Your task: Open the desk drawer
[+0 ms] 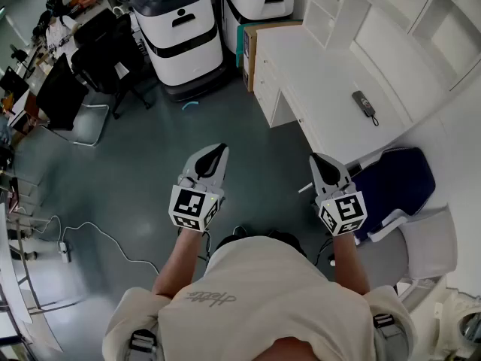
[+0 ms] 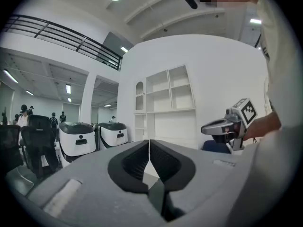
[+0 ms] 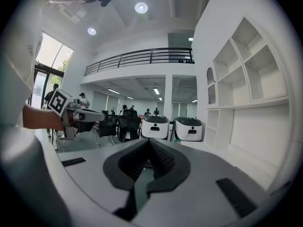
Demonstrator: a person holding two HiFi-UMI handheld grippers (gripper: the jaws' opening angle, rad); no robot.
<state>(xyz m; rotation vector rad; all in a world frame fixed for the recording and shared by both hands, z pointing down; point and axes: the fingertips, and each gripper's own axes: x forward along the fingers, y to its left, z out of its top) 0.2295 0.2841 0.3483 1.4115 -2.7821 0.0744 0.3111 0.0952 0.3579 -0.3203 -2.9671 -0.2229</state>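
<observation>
Found the jaws of the left gripper (image 2: pixel 149 143) pressed together tip to tip, with nothing between them. Found the same on the right gripper (image 3: pixel 149 142): closed and empty. Observed both held about level and side by side ahead of the person (image 1: pixel 263 307), over the grey floor (image 1: pixel 150 164), short of the white desk (image 1: pixel 323 74) and touching nothing, with the right one the nearer to the desk. Located the desk drawer (image 1: pixel 264 81) in the desk's front face towards its far end, well apart from both grippers; appears closed, with its front flush. Noted a small black handheld device (image 1: pixel 364 104) lying on the desk top, a blue chair (image 1: pixel 394 179) at the desk's near end, a cardboard box (image 1: pixel 252 47) against the desk's far end, and two white-and-black machines (image 1: pixel 180 32) beyond that end.
</observation>
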